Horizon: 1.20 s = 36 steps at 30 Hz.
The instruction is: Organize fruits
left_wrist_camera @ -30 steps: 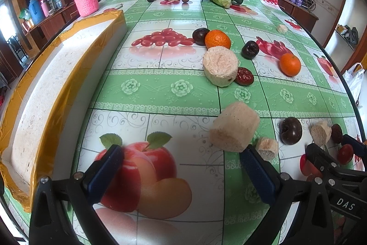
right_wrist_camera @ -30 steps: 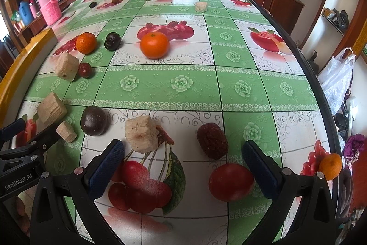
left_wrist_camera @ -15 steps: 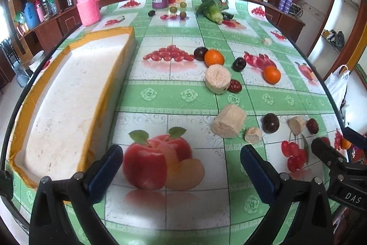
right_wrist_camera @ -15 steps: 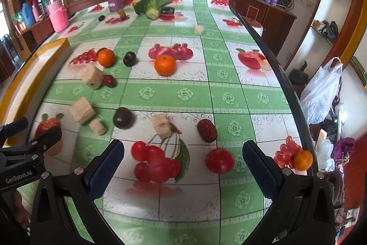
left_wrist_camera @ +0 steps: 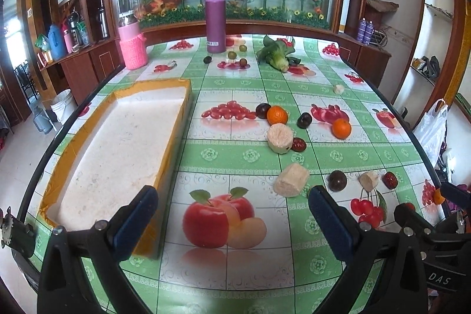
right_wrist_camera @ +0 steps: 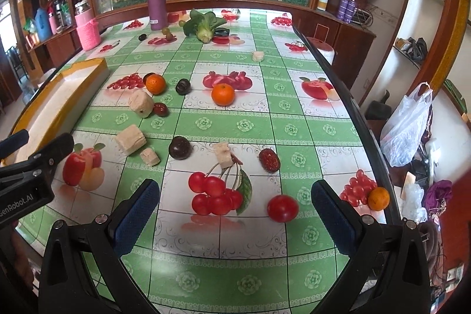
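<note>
Fruits lie scattered over the tabletop point(right_wrist_camera: 244, 114), which wears a green-and-white cloth printed with fruit pictures. Both my grippers hang above its near edge with jaws spread wide, holding nothing: my left gripper point(left_wrist_camera: 232, 221) over the printed apples, my right gripper point(right_wrist_camera: 235, 214) over the printed cherries.

Ahead of my right gripper, a red tomato point(right_wrist_camera: 282, 208) sits just inside the right finger, with a dark red date point(right_wrist_camera: 269, 160) beyond it. A dark plum point(right_wrist_camera: 180, 147) rests left of a pale chunk point(right_wrist_camera: 222, 155). Farther back, one orange point(right_wrist_camera: 222, 94) stands alone mid-table, and another orange point(right_wrist_camera: 155, 84) sits near a second plum point(right_wrist_camera: 183, 86). A third orange point(right_wrist_camera: 378, 198) is close to the right edge.

At my left, a long white foam tray point(left_wrist_camera: 123, 143) with a yellow rim lies along the tabletop, well apart from the fruit. At the far end stand a purple flask point(left_wrist_camera: 215, 19), a leafy green vegetable point(left_wrist_camera: 276, 55) and a pink jug point(left_wrist_camera: 132, 44).
</note>
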Tool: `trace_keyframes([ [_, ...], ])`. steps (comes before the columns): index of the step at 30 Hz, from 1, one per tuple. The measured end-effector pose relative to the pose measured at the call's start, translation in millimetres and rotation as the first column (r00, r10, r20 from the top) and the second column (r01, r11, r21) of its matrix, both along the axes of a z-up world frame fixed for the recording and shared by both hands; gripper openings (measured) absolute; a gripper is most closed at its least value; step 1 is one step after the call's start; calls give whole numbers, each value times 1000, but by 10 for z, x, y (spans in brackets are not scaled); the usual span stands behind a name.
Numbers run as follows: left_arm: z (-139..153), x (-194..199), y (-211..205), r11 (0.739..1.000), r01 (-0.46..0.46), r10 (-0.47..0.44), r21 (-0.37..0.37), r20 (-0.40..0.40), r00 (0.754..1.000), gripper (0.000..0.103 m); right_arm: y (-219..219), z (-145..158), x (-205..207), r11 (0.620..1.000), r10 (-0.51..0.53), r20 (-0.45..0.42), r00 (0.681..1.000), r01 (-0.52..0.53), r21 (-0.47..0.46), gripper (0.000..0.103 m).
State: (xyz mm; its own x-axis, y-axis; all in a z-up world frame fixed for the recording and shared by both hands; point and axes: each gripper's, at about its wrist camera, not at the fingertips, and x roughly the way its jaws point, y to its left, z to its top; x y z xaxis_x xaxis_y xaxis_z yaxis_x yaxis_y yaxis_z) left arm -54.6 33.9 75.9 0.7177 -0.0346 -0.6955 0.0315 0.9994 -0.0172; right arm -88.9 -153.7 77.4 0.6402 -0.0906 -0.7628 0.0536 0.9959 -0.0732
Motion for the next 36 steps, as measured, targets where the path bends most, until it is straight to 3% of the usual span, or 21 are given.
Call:
trace_keyframes([
  [13, 24, 13, 139, 999, -40, 40, -10, 24, 999, 103, 6, 143, -66, 999, -6, 72, 997, 8, -33, 103],
  [36, 19, -5, 174, 999, -35, 35, -4, 17, 999, 103, 41, 117, -66, 999, 0, 57, 998, 2, -33, 103],
])
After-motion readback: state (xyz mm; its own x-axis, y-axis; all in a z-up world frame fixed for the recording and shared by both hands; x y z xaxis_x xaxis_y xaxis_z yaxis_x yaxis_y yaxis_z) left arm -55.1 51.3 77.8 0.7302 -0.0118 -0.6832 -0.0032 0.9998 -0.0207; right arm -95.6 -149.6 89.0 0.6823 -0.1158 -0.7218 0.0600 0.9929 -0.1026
